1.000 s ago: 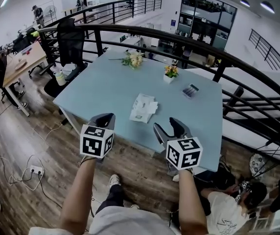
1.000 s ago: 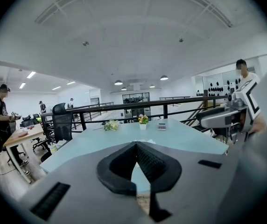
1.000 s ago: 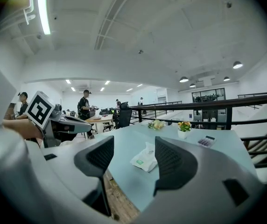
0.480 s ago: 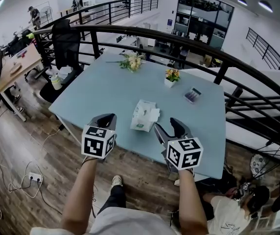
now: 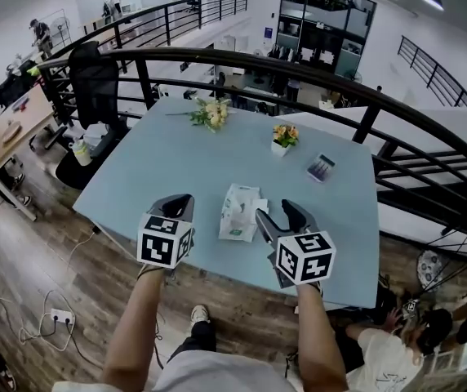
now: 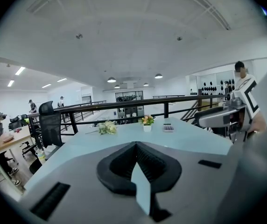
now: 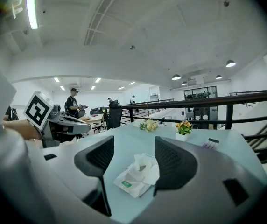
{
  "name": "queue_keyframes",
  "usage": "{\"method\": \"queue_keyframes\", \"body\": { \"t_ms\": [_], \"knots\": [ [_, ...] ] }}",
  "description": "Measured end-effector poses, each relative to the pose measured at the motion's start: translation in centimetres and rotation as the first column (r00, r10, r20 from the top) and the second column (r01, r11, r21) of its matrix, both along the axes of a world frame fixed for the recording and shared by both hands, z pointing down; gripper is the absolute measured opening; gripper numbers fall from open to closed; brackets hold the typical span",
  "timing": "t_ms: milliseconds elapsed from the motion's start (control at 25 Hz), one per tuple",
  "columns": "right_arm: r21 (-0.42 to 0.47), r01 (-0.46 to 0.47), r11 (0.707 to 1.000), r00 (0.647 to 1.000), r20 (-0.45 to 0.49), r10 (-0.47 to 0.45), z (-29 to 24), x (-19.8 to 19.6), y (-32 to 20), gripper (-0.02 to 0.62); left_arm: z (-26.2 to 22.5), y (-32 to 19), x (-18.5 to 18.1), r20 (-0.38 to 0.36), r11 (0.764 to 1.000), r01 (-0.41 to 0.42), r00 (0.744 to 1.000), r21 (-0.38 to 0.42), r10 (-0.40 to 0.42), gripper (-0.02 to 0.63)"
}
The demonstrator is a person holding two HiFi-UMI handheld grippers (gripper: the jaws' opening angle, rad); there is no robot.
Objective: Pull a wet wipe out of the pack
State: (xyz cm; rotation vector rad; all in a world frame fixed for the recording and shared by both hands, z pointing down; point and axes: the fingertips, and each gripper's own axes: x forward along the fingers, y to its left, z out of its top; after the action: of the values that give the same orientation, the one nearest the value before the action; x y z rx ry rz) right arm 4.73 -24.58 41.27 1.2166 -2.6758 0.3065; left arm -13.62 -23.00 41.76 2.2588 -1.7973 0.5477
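Note:
The wet wipe pack (image 5: pixel 238 211) is white with a green label and lies flat on the pale blue table (image 5: pixel 160 162), near its front edge. A white wipe (image 7: pixel 144 165) sticks up from its opening. My right gripper (image 5: pixel 276 213) hovers just right of the pack, open; in the right gripper view the pack (image 7: pixel 129 182) shows between and beyond the spread jaws, apart from them. My left gripper (image 5: pixel 178 206) hangs left of the pack over the table's front edge. Its jaws (image 6: pixel 134 148) are shut with nothing between them.
A small pot of orange flowers (image 5: pixel 283 136), a pale bouquet (image 5: pixel 209 114) and a small dark device (image 5: pixel 320 167) stand farther back on the table. A black railing (image 5: pixel 299 64) curves behind it. An office chair (image 5: pixel 93 80) stands at the left.
Both grippers have come forward over the table's front edge, closer to the pack on either side. Their jaws have not changed.

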Motion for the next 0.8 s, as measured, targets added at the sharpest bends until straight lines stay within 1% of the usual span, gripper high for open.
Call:
{"method": "queue_keyframes", "body": {
  "t_ms": [440, 600, 800],
  "knots": [
    [-0.017, -0.091, 0.996, 0.996, -0.028, 0.09, -0.6, -1.6, -5.4, 0.258, -0.5, -7.3, -1.9, -0.023, 0.996, -0.085, 0.996, -0.008, 0.084, -0.005],
    [-0.021, -0.13, 0.991, 0.991, -0.032, 0.13, -0.7, -1.5, -6.9, 0.256, -0.8, -9.4, -2.0, -0.027, 0.993, -0.122, 0.992, -0.006, 0.122, -0.005],
    [-0.025, -0.16, 0.987, 0.987, -0.032, 0.159, -0.7, -2.5, -8.3, 0.258, -0.4, -11.2, -2.4, -0.026, 0.986, -0.164, 0.986, -0.015, 0.163, -0.005]
  ]
}}
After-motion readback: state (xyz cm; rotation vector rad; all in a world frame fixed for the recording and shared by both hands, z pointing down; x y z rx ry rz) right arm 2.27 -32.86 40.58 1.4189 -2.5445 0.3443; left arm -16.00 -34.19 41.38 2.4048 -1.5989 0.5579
